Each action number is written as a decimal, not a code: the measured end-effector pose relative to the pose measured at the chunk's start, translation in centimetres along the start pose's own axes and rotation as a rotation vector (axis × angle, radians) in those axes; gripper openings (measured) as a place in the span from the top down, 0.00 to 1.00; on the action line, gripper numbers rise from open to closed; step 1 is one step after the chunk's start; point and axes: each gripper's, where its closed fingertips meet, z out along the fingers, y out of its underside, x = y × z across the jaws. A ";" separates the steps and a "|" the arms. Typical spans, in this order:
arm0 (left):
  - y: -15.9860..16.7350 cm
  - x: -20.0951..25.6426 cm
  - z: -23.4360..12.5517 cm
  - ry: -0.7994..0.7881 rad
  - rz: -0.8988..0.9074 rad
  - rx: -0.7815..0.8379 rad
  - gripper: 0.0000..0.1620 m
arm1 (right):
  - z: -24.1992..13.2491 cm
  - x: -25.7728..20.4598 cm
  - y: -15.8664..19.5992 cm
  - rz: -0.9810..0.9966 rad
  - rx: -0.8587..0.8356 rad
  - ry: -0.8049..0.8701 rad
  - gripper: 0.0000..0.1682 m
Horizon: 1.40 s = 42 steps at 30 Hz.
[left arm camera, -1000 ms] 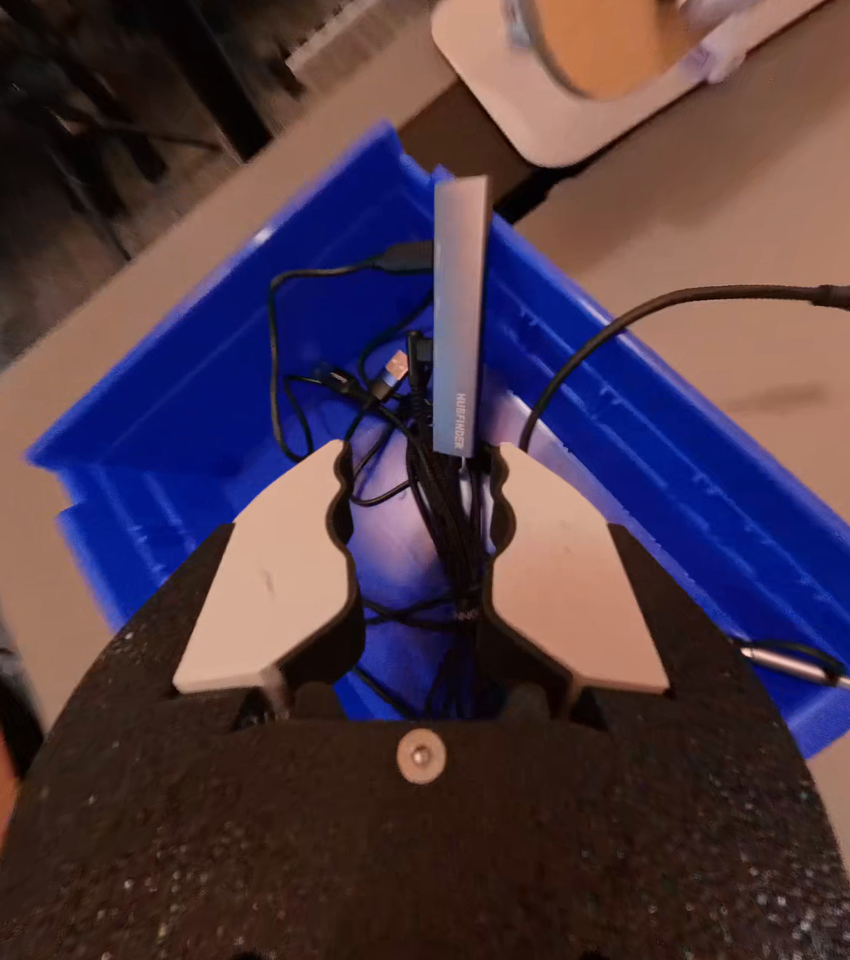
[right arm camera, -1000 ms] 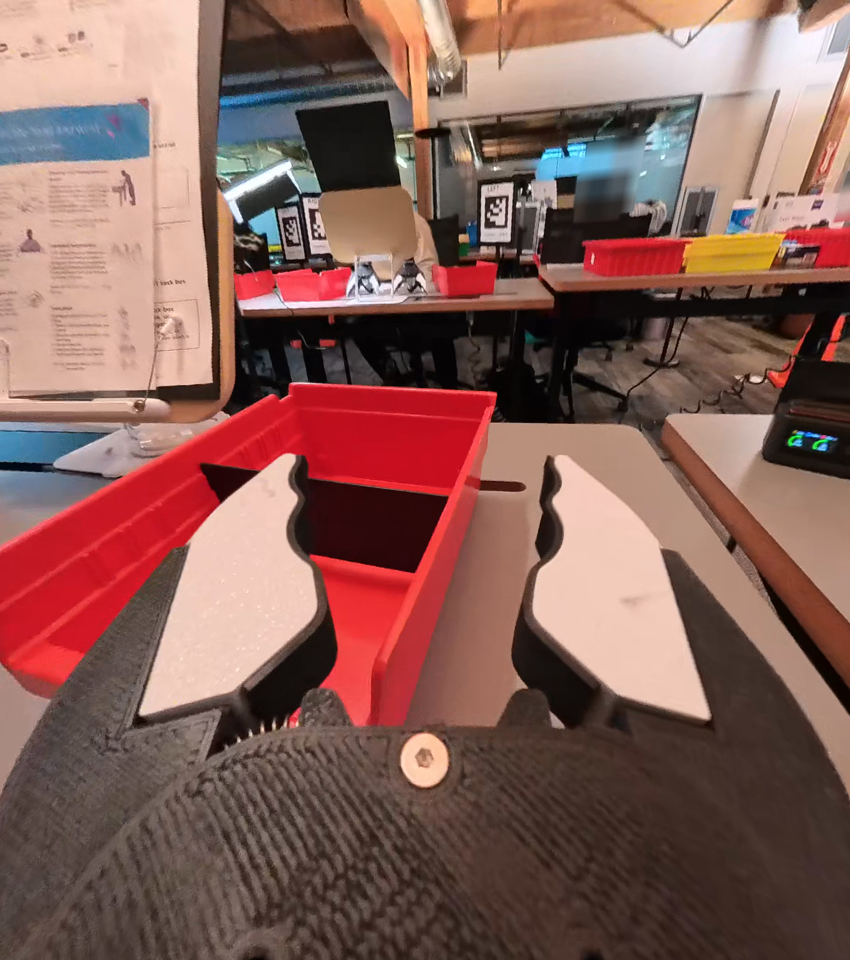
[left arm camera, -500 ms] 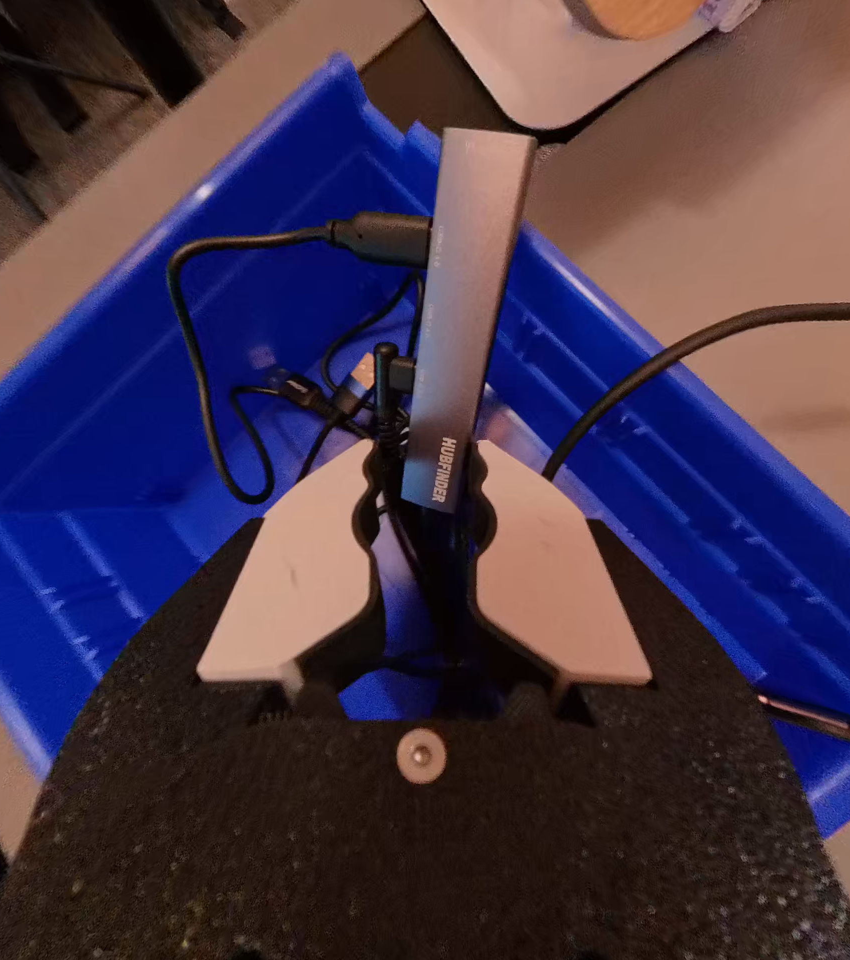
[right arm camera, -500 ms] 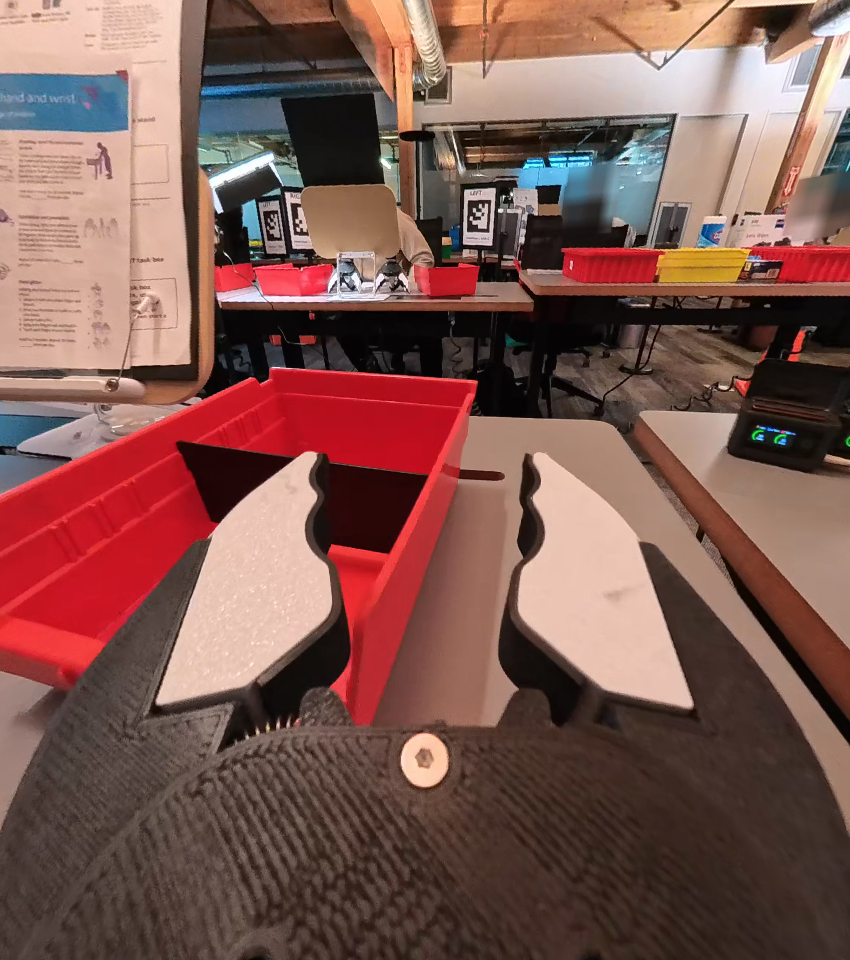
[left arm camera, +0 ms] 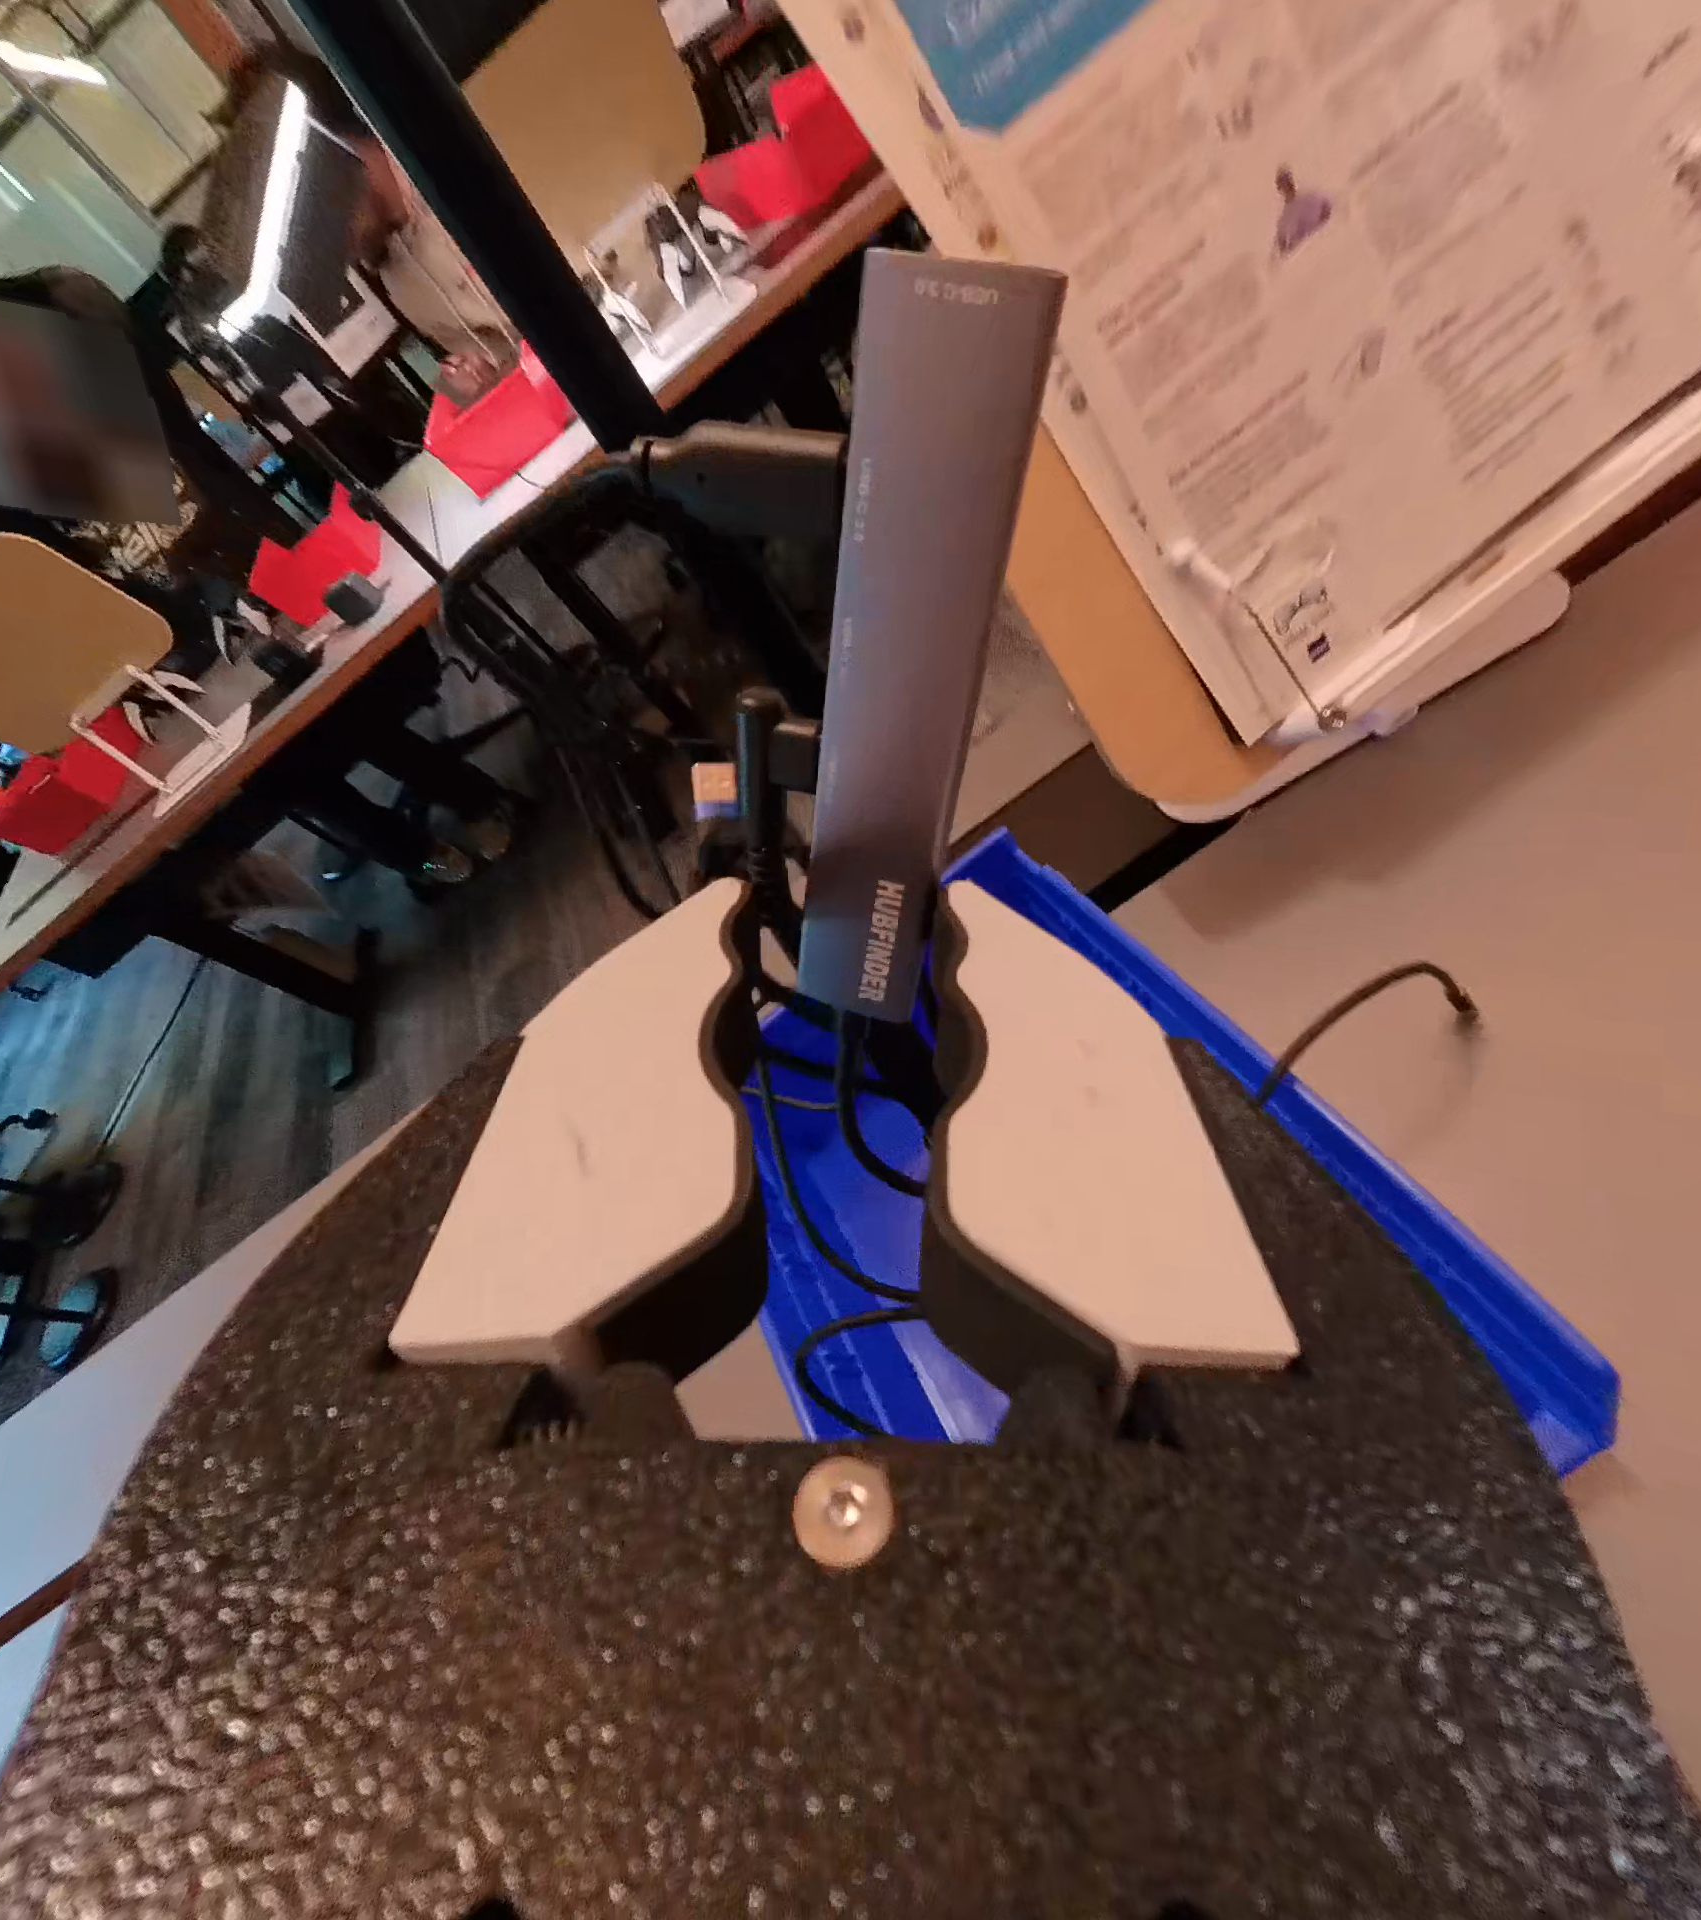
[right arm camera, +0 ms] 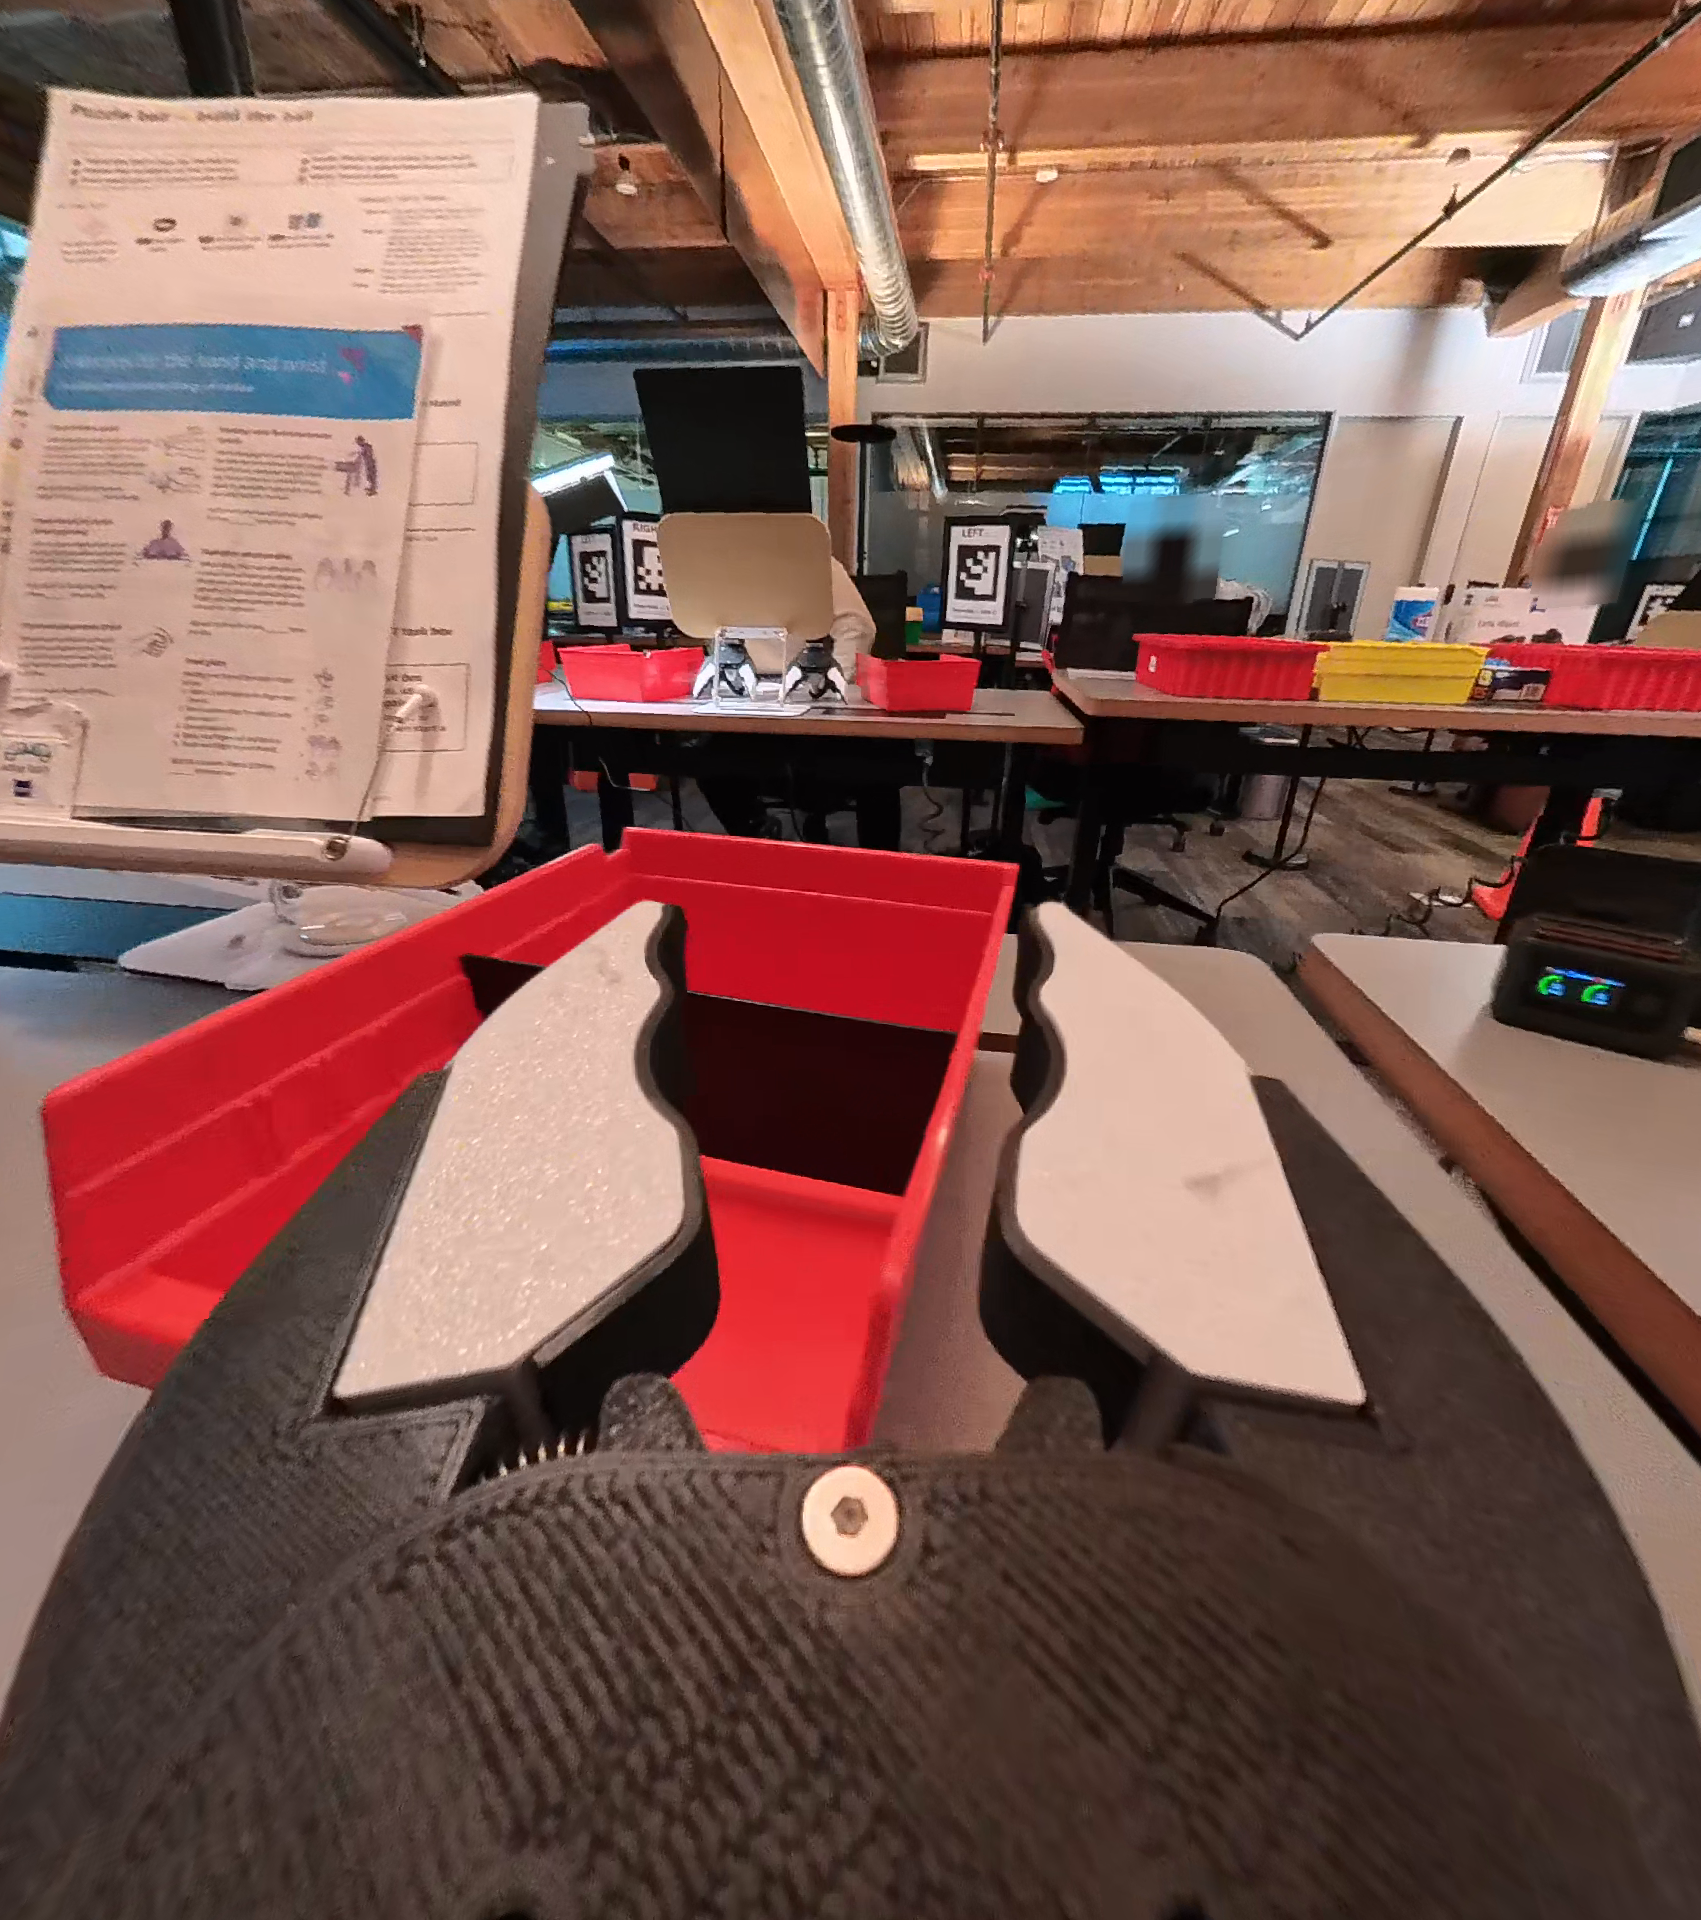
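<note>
My left gripper [left arm camera: 841,935] is shut on the lower end of a long grey USB hub [left arm camera: 913,644], held upright above the blue bin [left arm camera: 1345,1174]. Black cables [left arm camera: 804,1164] are plugged into the hub's left side and hang down between the fingers into the bin. One loose cable end [left arm camera: 1386,997] arcs over the bin's right rim above the table. My right gripper [right arm camera: 846,935] is open and empty, hovering over the near right part of a red bin [right arm camera: 233,1122] that has a black divider [right arm camera: 815,1091] across it.
A document stand with printed sheets [right arm camera: 222,499] stands behind the red bin; it also shows in the left wrist view [left arm camera: 1397,343]. Two black devices with green displays [right arm camera: 1656,987] sit on the table to the right. Other tables with red and yellow bins [right arm camera: 1397,670] stand beyond. One gripper's finger ends stand about 65 centimetres off the other's.
My left gripper closed on the hub and lifted it out of the blue bin, tilting up so the room shows behind. My right gripper closed in slightly while staying over the red bin.
</note>
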 end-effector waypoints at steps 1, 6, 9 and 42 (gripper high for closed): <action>-0.6 -0.3 -0.8 -0.007 -0.009 0.017 0.80 | 0.0 -0.4 0.0 0.002 0.004 -0.009 0.64; -3.2 -2.4 -4.3 -0.109 -0.076 0.136 0.81 | -0.2 -2.3 0.0 -0.024 0.000 -0.038 0.65; -5.4 -3.1 -6.2 -0.150 -0.052 0.200 0.81 | -0.5 -3.5 -0.9 -0.026 0.004 -0.063 0.65; -3.7 38.9 -10.0 -0.120 0.920 0.558 0.95 | -10.7 -31.5 -3.7 0.921 -0.278 -0.909 0.59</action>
